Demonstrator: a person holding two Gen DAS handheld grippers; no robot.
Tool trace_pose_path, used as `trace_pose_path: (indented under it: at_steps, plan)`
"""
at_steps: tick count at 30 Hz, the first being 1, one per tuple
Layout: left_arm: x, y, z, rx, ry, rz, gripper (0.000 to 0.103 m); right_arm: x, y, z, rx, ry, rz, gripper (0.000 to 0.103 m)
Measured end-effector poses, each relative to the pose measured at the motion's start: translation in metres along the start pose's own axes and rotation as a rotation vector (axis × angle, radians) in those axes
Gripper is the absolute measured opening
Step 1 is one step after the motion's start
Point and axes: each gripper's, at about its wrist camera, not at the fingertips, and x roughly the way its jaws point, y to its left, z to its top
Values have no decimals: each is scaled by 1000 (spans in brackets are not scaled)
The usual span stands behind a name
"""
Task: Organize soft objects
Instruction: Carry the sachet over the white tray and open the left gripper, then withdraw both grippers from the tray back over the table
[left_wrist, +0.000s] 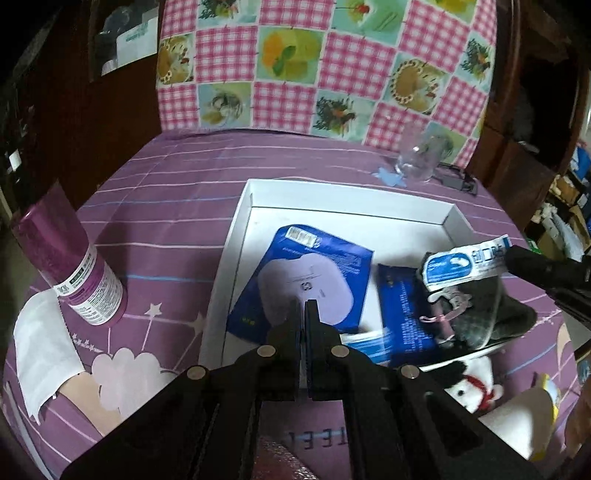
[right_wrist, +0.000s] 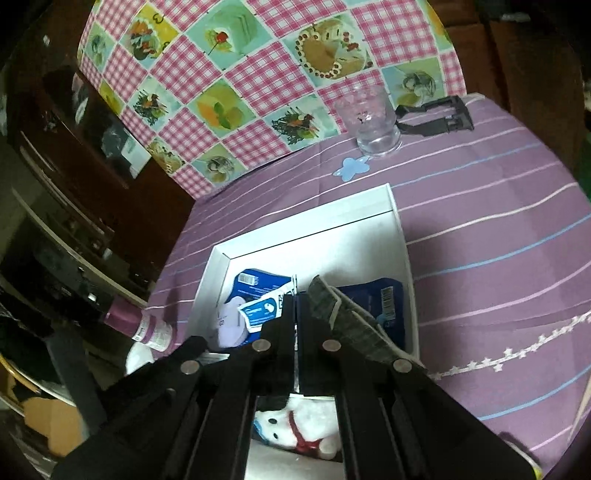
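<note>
A white open box (left_wrist: 332, 192) (right_wrist: 303, 218) lies on the purple cloth. In it are a blue pack with a lilac oval (left_wrist: 306, 280), a darker blue pack (left_wrist: 402, 314) (right_wrist: 384, 299) and a grey plaid fabric piece (left_wrist: 480, 306) (right_wrist: 347, 317). My left gripper (left_wrist: 304, 310) is shut above the lilac pack; only a thin pale sliver shows between its fingers. My right gripper (left_wrist: 511, 256) (right_wrist: 295, 299) is shut on a white and blue packet (left_wrist: 461, 264) (right_wrist: 258, 310), held over the box's right side. A white plush toy with a red ribbon (left_wrist: 469, 384) (right_wrist: 295, 424) lies at the box's near edge.
A purple spray can (left_wrist: 74, 258) (right_wrist: 147, 328) stands left of the box beside a white sheet (left_wrist: 44, 350). A clear glass (left_wrist: 417, 162) (right_wrist: 373, 122) and a black clip (right_wrist: 436, 114) sit behind it. A pink checked backdrop (left_wrist: 325, 66) closes the far side.
</note>
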Motion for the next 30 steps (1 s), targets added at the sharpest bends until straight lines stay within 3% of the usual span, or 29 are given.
trace_pose_path:
  at_steps: [2,4,6,7,8,9,10,11,13,21,25,30]
  plan:
    - [-3,1,0,-5,-7,-13,1,2,0,-1,12,-1,24,2]
    - [-5,2,2,-6,3,-26,10,3,1,-3,34,-14,69,3]
    - [-7,2,2,-1,-3,-28,43,4,1,-4,53,-7,95,6]
    - [-10,3,2,-1,-17,-29,52,5,1,-3,56,1,102,12]
    - [-14,4,1,-3,-42,-29,63,5,3,-3,49,11,107,26]
    - [-18,4,0,-4,-64,-25,65,4,5,-3,40,10,107,36]
    - [-21,5,1,-6,-76,-21,65,3,6,-3,28,1,106,56]
    - [-24,6,0,-9,-81,-17,65,-1,8,-3,14,-25,100,66]
    - [-31,9,-3,-19,-100,-19,66,-9,12,-3,-14,-74,82,67]
    - [-54,14,-10,-66,-169,-27,69,-32,33,-2,-151,-131,-48,67]
    - [-62,1,-10,-29,-175,-35,69,-48,40,-6,-200,-139,-75,67]
    - [-79,-14,-15,-13,-208,-47,69,-68,42,-20,-291,-157,-172,67]
